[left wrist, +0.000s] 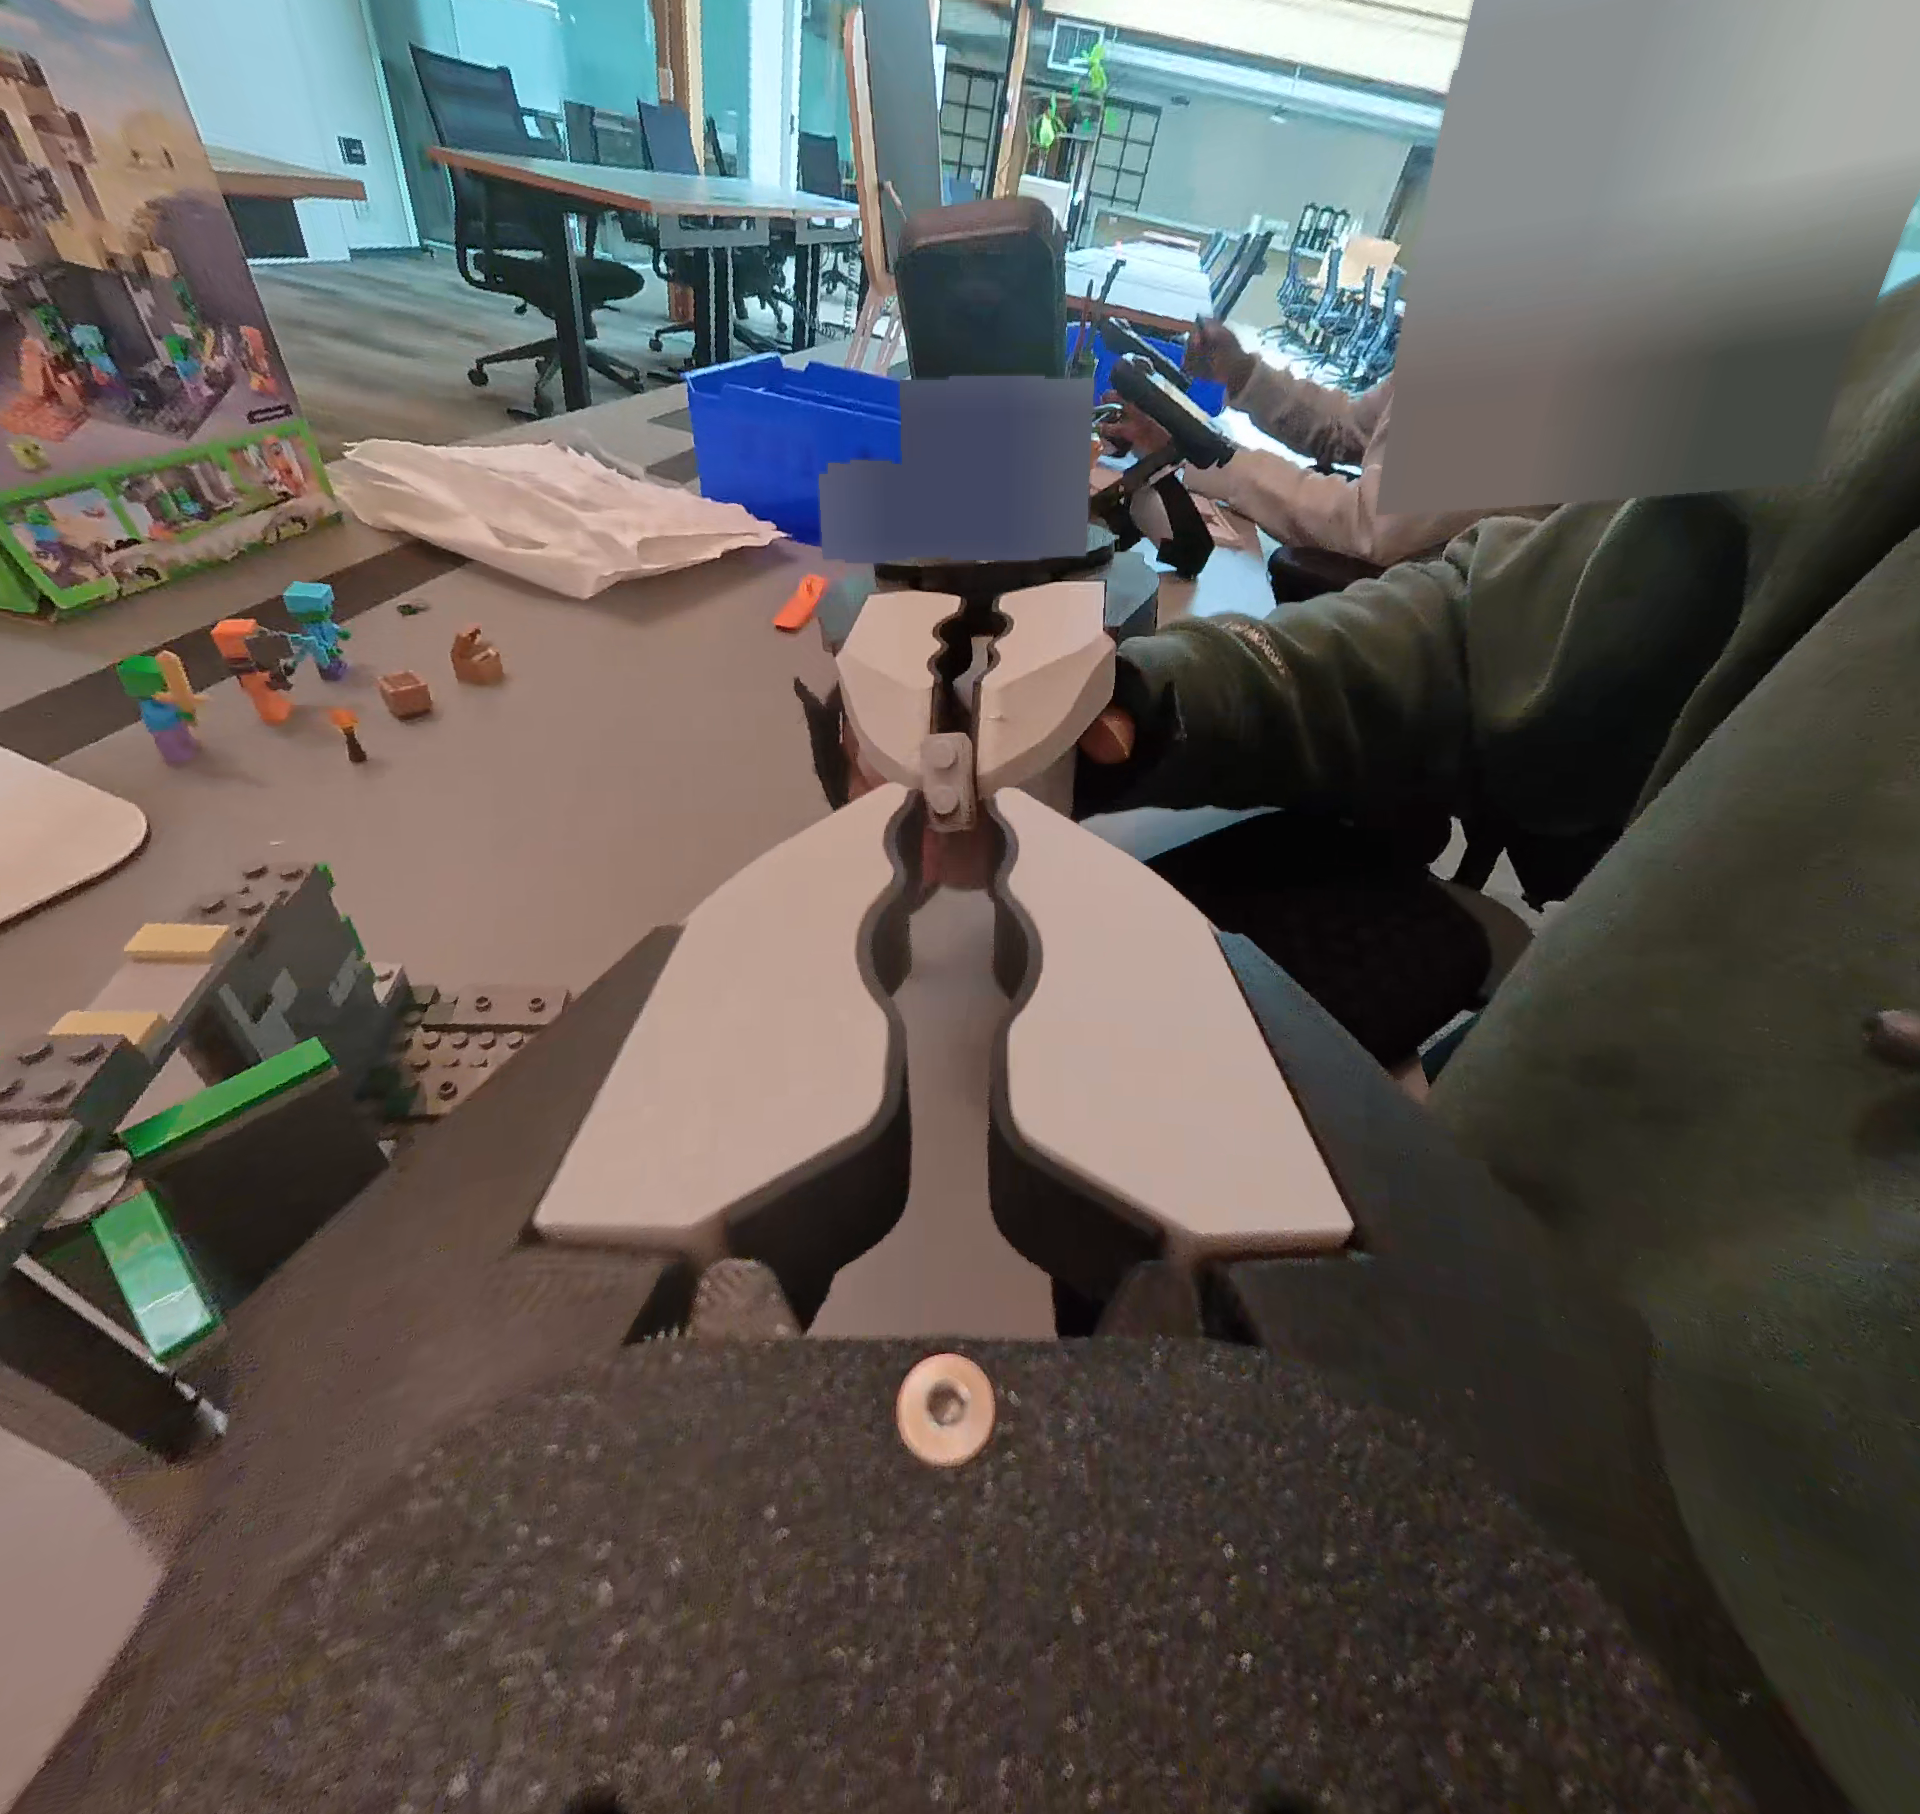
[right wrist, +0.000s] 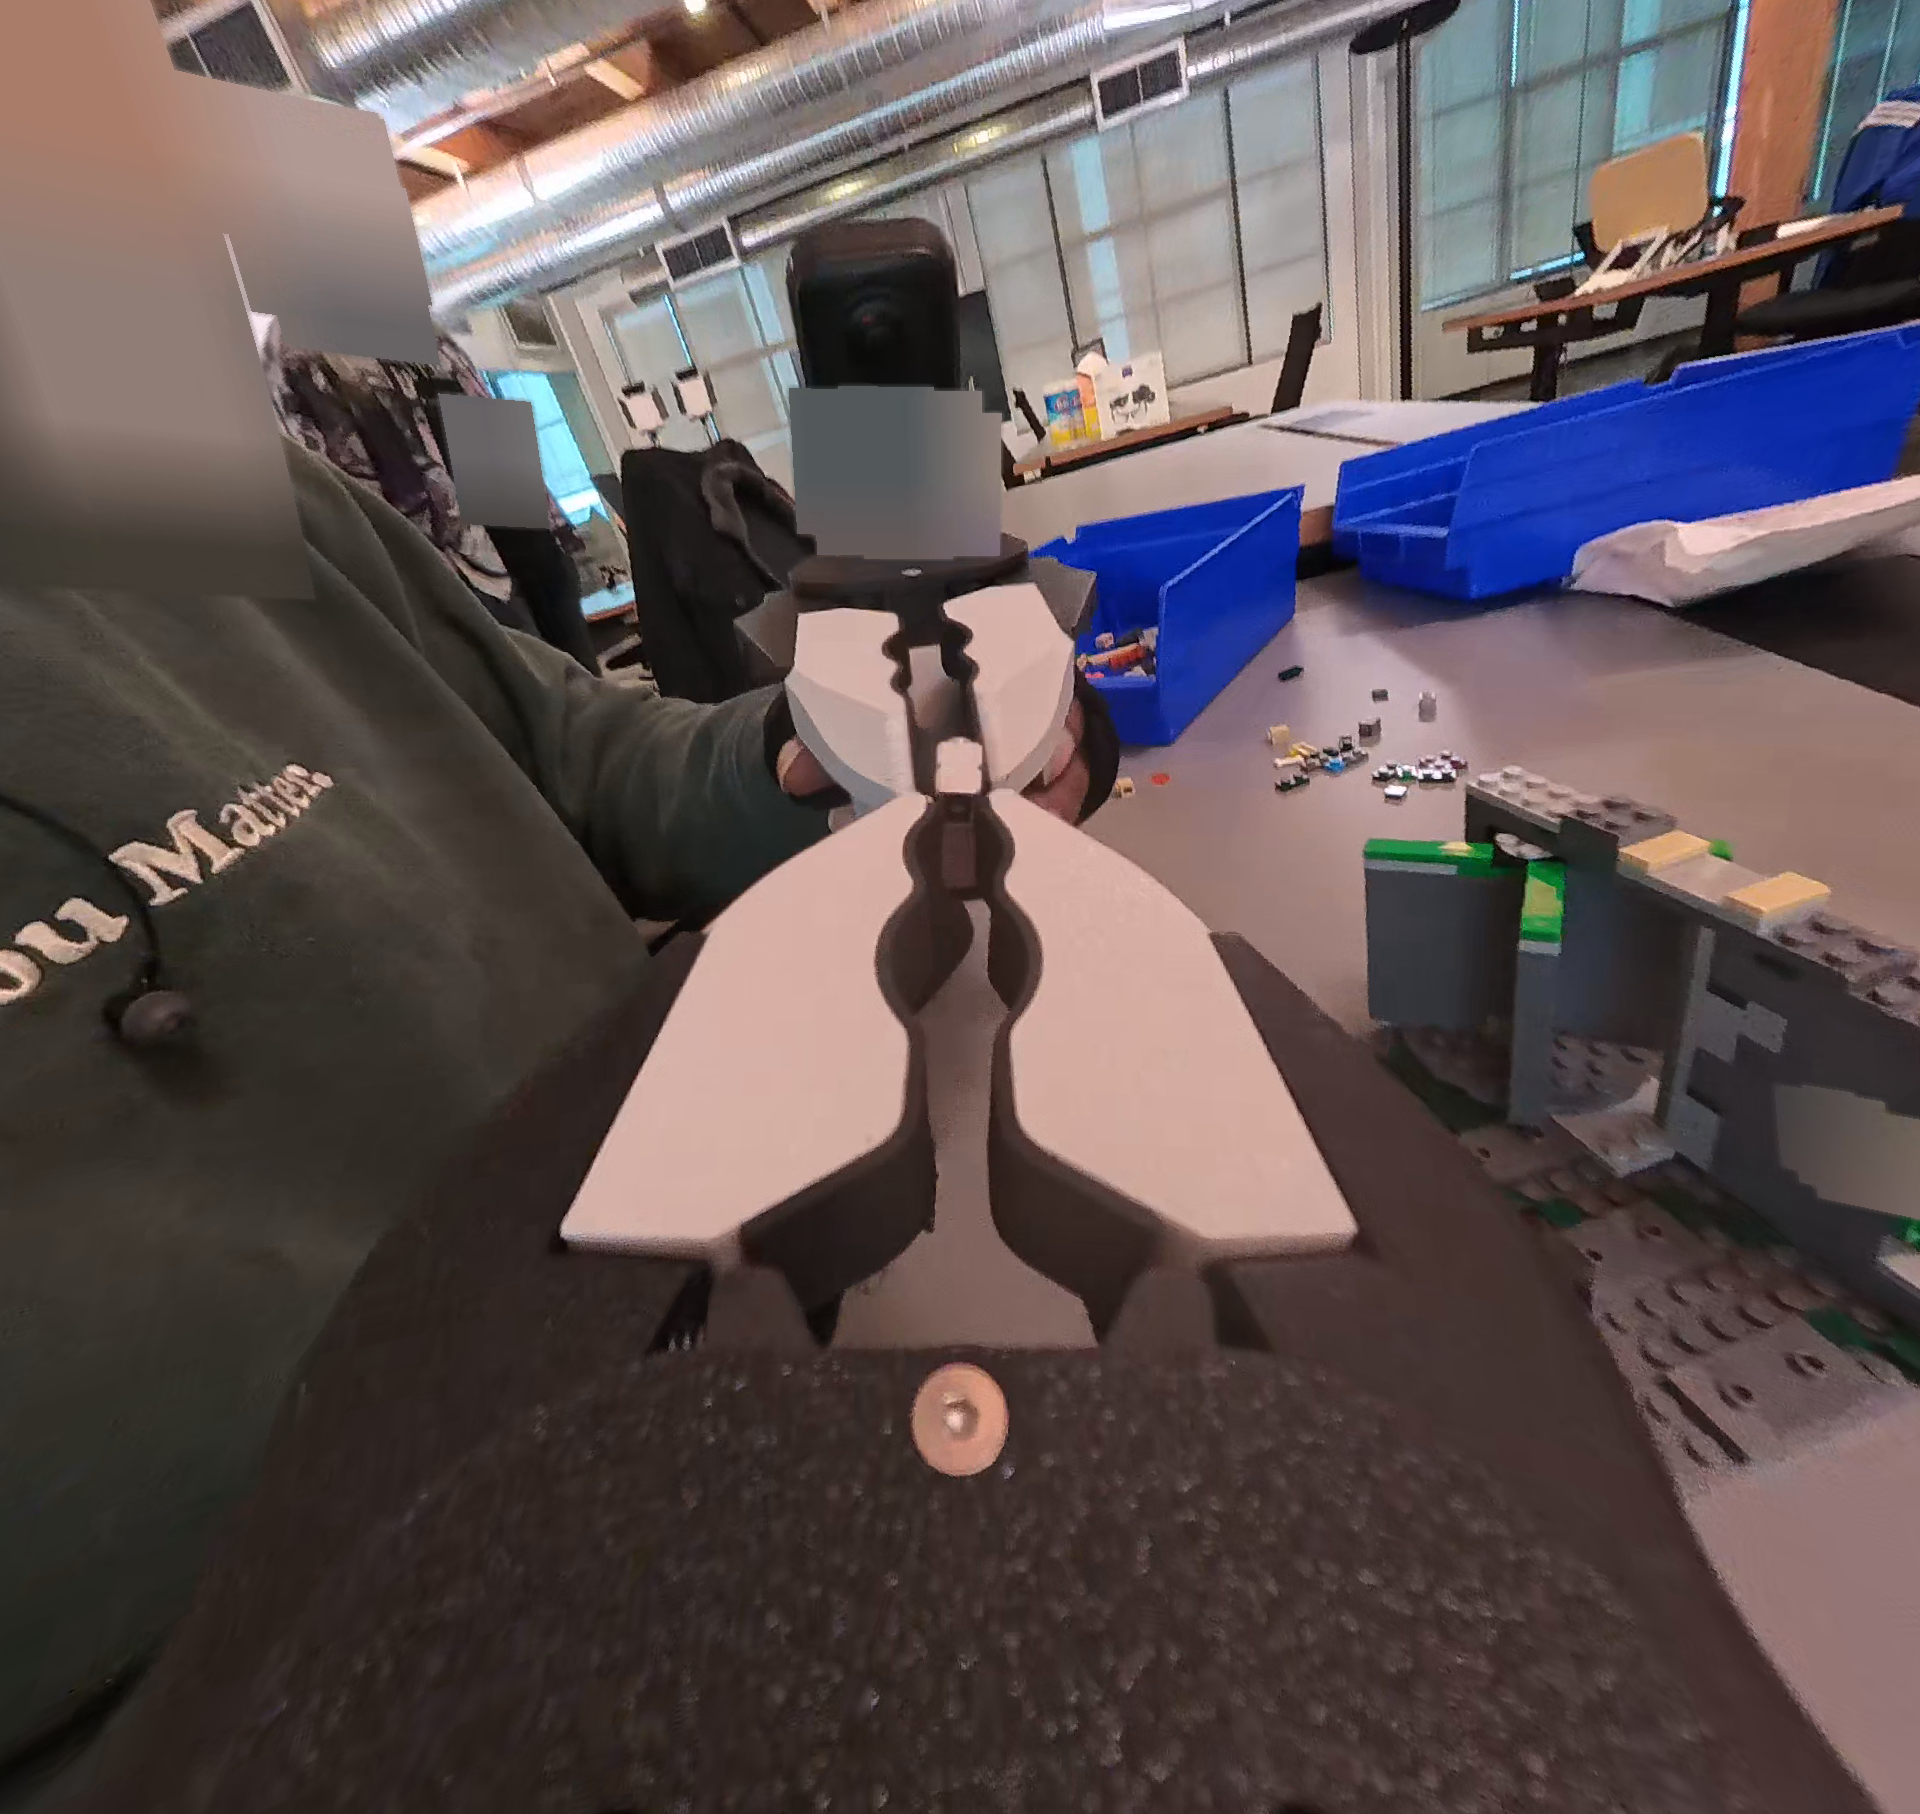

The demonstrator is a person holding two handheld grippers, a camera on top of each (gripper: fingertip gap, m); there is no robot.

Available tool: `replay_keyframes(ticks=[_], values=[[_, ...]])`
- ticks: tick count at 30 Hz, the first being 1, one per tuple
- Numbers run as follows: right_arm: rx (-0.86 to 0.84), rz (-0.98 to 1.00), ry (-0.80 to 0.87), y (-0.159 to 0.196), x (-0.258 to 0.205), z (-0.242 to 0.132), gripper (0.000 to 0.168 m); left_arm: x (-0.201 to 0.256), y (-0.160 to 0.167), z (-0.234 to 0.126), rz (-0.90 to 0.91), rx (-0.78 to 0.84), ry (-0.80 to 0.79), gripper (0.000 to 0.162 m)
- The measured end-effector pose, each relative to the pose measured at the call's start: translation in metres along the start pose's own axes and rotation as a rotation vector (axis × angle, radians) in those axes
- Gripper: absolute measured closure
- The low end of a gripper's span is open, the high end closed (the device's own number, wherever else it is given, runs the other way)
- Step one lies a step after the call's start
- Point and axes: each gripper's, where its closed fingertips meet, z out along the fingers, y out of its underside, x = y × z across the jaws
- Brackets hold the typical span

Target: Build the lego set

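My two grippers are raised off the table and meet tip to tip. My left gripper is shut on a small light grey studded plate. The right gripper faces it just beyond. In the right wrist view my right gripper is shut on a dark grey piece. That piece touches the light piece at the left gripper's tips. How the two pieces join is hidden. The grey and green lego build stands on the table to the left and also shows in the right wrist view.
Three minifigures and small brown pieces stand beyond the build. The set's box, white bags, an orange tool and blue bins are farther back. Loose pieces lie by the bin. A green sleeve is close. The tips of both grippers are at nearly the same place.
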Motion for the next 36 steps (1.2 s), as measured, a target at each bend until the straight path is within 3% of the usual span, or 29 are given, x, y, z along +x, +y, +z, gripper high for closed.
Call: replay_keyframes(ticks=[5, 15, 22, 29, 36], values=[[-0.028, -0.009, -0.008, 0.004, 0.000, 0.000, 0.163, 0.000, 0.002, 0.000, 0.007, -0.033, 0.009, 0.154], [-0.525, -0.259, 0.010, 0.026, 0.004, 0.001, 0.154, -0.006, 0.039, -0.002, 0.198, -0.430, 0.001, 0.154], [-0.741, -0.349, 0.015, 0.040, 0.010, -0.001, 0.156, -0.007, 0.044, 0.001, 0.236, -0.491, 0.008, 0.154], [-0.716, -0.332, 0.041, 0.045, 0.016, 0.002, 0.161, -0.013, 0.047, -0.002, 0.229, -0.493, -0.010, 0.154], [-0.605, -0.306, 0.064, 0.026, 0.030, -0.002, 0.161, -0.031, 0.034, -0.005, 0.195, -0.368, -0.084, 0.146]])
